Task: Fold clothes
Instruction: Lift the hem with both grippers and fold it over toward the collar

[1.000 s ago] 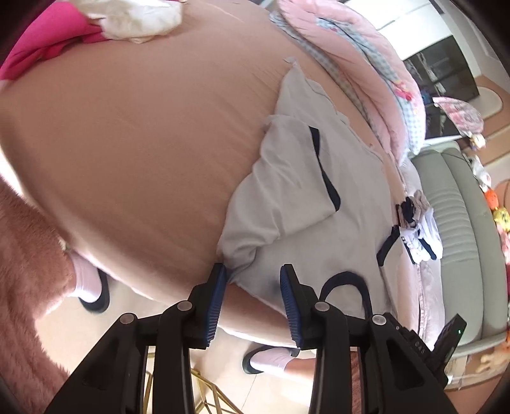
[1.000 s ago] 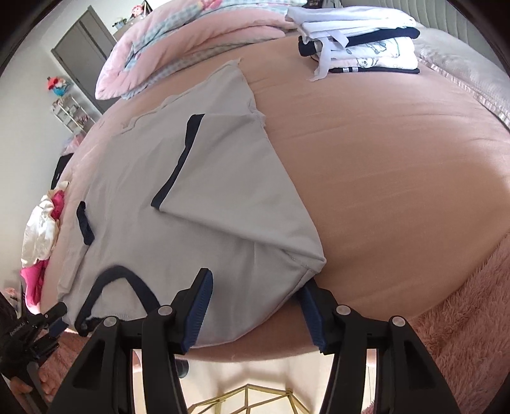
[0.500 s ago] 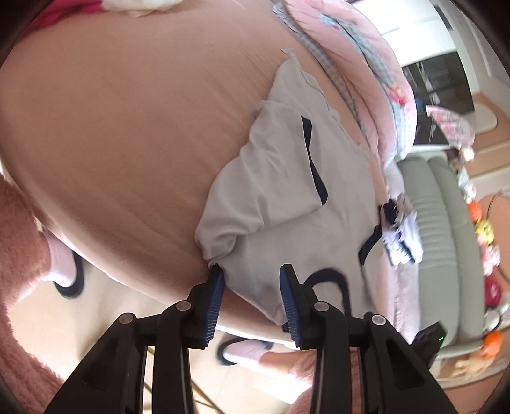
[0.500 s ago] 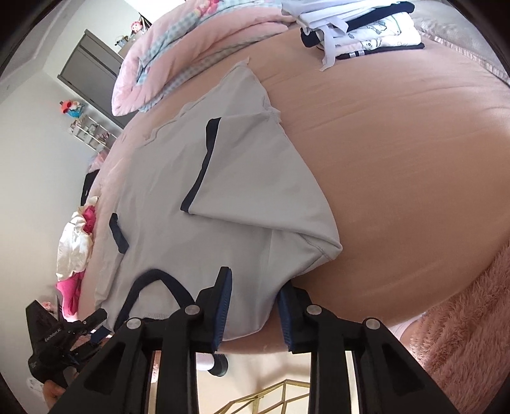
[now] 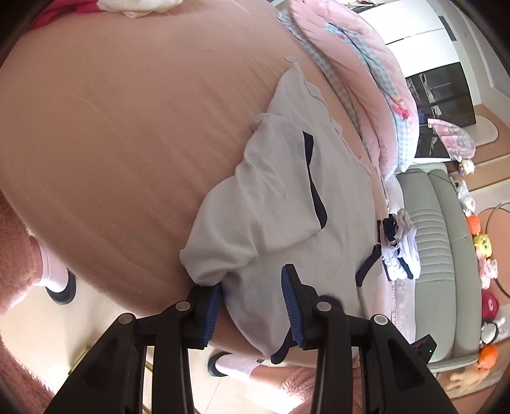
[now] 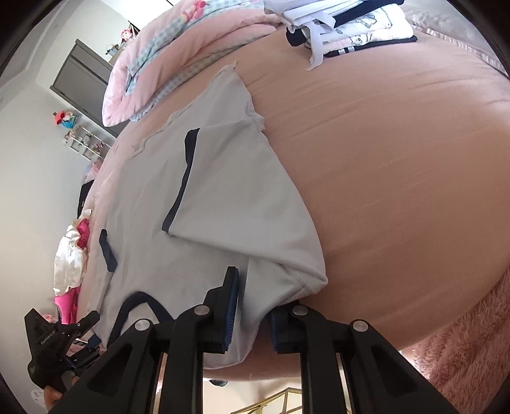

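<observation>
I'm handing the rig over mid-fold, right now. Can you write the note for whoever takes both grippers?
Left gripper: jaws part open, grey shirt fabric between them at the collar end; a firm grip is not clear.
Right gripper: jaws have just been closing, now pinching the shirt's near folded corner.
Shirt lies on the pink bed, near edge overhanging.
Done: one sleeve side folded in over the body; folded stack at the far end.
Left: fold the other side, then fold lengthwise; unfolded clothes pile waits.

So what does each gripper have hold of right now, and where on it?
Both hold the grey shirt at its near, collar-end edge. The right gripper, jaws just closing, pinches the folded-over corner; the left gripper has the opposite shoulder's cloth between its pads.
</observation>
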`<state>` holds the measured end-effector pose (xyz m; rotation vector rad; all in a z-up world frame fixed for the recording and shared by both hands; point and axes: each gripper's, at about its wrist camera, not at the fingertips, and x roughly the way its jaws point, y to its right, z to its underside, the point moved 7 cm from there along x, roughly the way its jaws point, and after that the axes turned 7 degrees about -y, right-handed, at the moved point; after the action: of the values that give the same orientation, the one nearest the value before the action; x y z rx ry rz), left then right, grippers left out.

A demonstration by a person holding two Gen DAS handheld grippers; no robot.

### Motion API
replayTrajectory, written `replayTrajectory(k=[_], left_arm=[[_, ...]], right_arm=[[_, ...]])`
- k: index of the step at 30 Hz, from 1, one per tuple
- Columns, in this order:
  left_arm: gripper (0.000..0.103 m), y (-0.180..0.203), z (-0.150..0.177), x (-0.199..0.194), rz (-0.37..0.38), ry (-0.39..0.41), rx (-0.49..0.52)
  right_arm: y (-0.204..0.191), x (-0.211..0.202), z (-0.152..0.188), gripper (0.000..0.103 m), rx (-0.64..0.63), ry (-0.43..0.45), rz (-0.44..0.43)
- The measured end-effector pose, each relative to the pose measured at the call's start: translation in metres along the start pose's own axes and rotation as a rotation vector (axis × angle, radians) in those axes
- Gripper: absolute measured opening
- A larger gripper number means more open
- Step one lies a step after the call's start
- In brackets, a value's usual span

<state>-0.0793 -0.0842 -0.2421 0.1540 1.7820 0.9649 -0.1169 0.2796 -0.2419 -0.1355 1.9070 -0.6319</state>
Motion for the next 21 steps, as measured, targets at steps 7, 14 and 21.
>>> replayTrajectory(k=[7,14,21], left_arm=[[0.02,-0.004,0.011,-0.008,-0.071,-0.021,0.08],[0.023,-0.003,-0.003,0.004,-0.006,-0.003,0.047],[0.023,0.005,-0.002,0.006,0.004,0.026,0.049]], right_arm=[[-0.009,-0.005,0.015,0.012,-0.043,-0.026,-0.009],[-0.013,0.004,0.011,0.013,-0.044,-0.003,0.03],[-0.004,-0.006,0.006,0.012,-0.012,0.025,-0.028]])
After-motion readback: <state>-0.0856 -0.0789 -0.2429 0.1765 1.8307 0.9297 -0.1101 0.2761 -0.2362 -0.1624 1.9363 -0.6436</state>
